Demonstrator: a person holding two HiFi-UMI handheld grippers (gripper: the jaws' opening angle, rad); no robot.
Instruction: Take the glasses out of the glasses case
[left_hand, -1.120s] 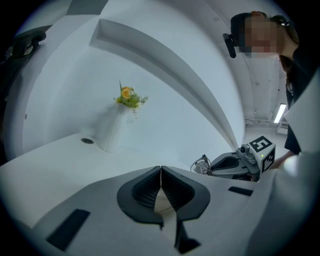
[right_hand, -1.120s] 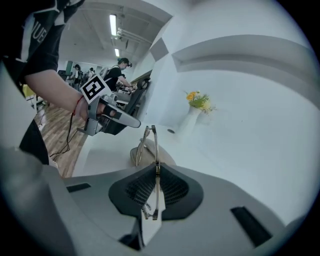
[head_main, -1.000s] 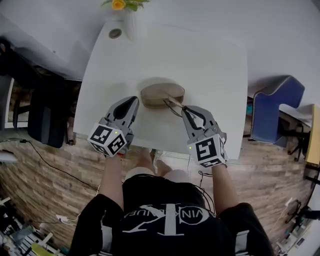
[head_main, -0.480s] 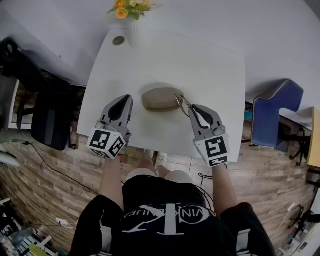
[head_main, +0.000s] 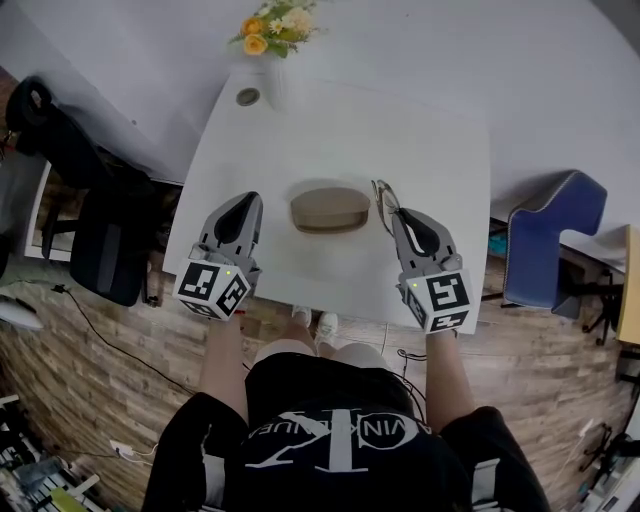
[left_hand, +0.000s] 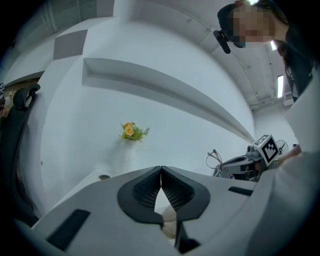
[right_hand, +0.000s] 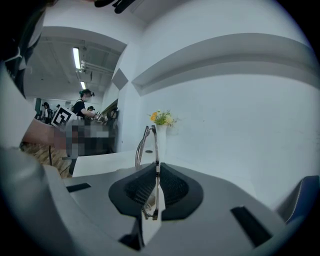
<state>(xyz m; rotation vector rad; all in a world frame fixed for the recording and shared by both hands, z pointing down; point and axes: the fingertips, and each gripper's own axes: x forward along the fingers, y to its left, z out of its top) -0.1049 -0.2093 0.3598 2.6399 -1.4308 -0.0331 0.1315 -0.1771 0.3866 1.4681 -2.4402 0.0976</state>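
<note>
The beige glasses case (head_main: 330, 208) lies closed on the white table (head_main: 430, 120), between my two grippers. My right gripper (head_main: 396, 214) is shut on the thin metal-framed glasses (head_main: 384, 198), which it holds just right of the case and clear of it. In the right gripper view the glasses (right_hand: 147, 142) stand up from between the pads of the right gripper (right_hand: 157, 172). My left gripper (head_main: 249, 202) rests left of the case, shut and with nothing in it. In the left gripper view the left gripper (left_hand: 160, 171) has its tips together, with a bit of the case (left_hand: 169, 225) below them.
A white vase of yellow flowers (head_main: 273, 32) stands at the table's far edge beside a round cable hole (head_main: 248, 97). A black office chair (head_main: 100, 240) sits left of the table and a blue chair (head_main: 550, 235) to its right.
The right gripper has drawn the glasses out to the right, away from the case. The case, open a second ago, now lies closed. The left gripper has barely moved.
</note>
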